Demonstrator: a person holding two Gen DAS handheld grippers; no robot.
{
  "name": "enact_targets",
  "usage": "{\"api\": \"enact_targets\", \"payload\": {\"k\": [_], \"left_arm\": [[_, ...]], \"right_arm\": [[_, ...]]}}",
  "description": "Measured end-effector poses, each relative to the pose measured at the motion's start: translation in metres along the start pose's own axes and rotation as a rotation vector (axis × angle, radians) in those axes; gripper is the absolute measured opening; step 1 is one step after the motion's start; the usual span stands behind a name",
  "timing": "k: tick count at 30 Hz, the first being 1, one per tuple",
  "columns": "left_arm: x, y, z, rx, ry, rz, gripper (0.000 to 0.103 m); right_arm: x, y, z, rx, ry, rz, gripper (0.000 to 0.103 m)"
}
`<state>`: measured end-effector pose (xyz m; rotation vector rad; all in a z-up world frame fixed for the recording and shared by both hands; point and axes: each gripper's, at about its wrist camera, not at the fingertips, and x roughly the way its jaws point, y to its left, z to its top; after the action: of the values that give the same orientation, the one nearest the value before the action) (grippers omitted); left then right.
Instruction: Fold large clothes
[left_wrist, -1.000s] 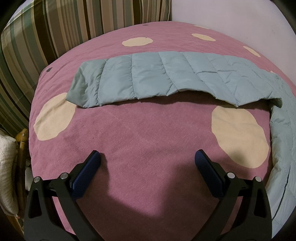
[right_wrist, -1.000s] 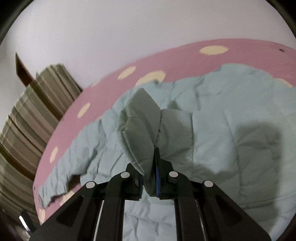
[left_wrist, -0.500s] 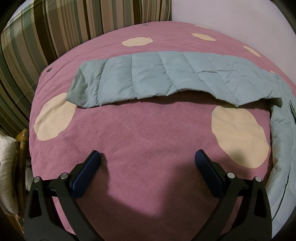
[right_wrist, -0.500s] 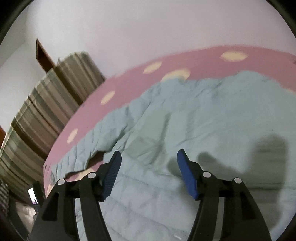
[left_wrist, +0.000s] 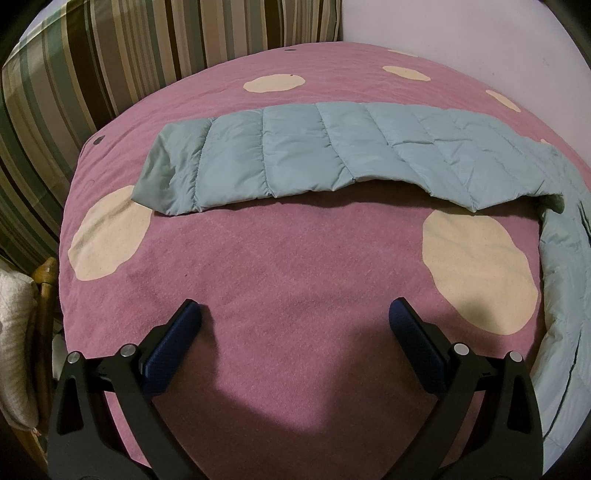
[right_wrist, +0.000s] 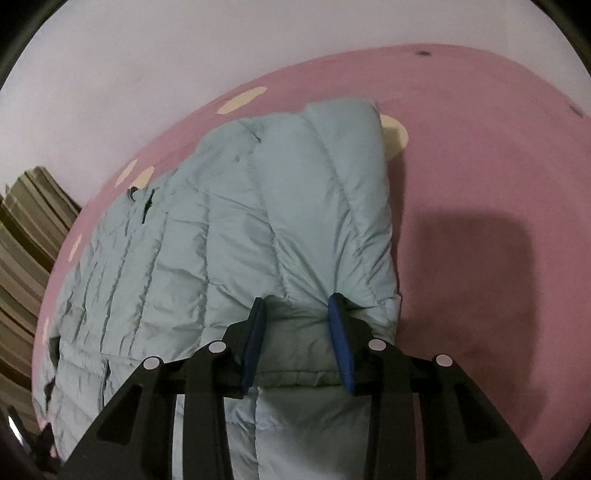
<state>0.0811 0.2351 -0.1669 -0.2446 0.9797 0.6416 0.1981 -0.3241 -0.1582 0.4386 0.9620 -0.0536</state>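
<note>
1. Left wrist view: left gripper (left_wrist: 295, 325) stands wide open with nothing between the pads, hovering over bare pink bedspread (left_wrist: 295, 258).
2. Same view: the jacket's sleeve (left_wrist: 314, 155) lies flat beyond the claw. Its long axis runs left-right across the frame, cuff end at left, shoulder end at right where it joins the body (left_wrist: 565, 277) along the right edge.
3. Sleeve is well apart from the left pads, with a clear strip of bedspread between. Striped cushion (left_wrist: 110, 55) sits behind the bed, off the work area.
4. Right wrist view: right gripper (right_wrist: 297, 336) sits low over the puffer jacket (right_wrist: 221, 240). Its jaws have just been closing and now stand partly open.
5. A grey-green band of jacket fabric (right_wrist: 295, 354) lies between the blue pads. They straddle it, and I see no pinch yet, so I call it not clamped.
6. Second sleeve (right_wrist: 332, 192) runs straight away from the right claw, long axis roughly along the fingers. It lies on top of the jacket's right side, with bare bedspread to its right.
7. Judgement: the right hand is the one on the garment; the left is farther off. Next fold likely turns on the right claw closing on that band, then the left reaching forward for the outstretched sleeve.
</note>
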Motion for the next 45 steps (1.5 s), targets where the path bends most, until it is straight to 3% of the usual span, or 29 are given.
{"api": "enact_targets", "payload": {"k": [5,10,13,16,20,22,24,27,33,45], "left_arm": [[0.0,0.0,0.0,0.002,0.001,0.003,0.101],[0.0,0.0,0.0,0.002,0.001,0.002,0.101],[0.0,0.0,0.0,0.001,0.001,0.001,0.101],[0.0,0.0,0.0,0.001,0.0,0.001,0.101],[-0.001,0.001,0.0,-0.001,-0.001,-0.001,0.101],[0.0,0.0,0.0,0.0,0.001,0.001,0.101],[0.0,0.0,0.0,0.002,0.0,0.003,0.101],[0.0,0.001,0.0,0.0,0.0,0.0,0.101],[0.0,0.0,0.0,-0.001,0.001,-0.001,0.101],[0.0,0.0,0.0,-0.002,0.001,-0.002,0.101]], "right_arm": [[-0.025,0.001,0.029,0.033,-0.085,0.022,0.036],[-0.012,0.0,0.073,0.032,-0.134,-0.016,0.036],[0.018,-0.004,0.087,0.032,-0.102,-0.073,0.037],[0.058,-0.018,0.088,0.054,0.021,-0.096,0.038],[0.045,-0.012,0.091,0.042,-0.01,-0.122,0.038],[0.024,0.0,0.085,0.037,-0.031,-0.108,0.042],[0.003,0.016,0.069,0.013,-0.076,-0.094,0.062],[-0.013,0.038,0.04,-0.041,-0.097,-0.097,0.063],[0.006,0.051,0.0,-0.103,-0.045,-0.145,0.063],[0.022,0.057,-0.011,-0.164,-0.069,-0.202,0.068]]}}
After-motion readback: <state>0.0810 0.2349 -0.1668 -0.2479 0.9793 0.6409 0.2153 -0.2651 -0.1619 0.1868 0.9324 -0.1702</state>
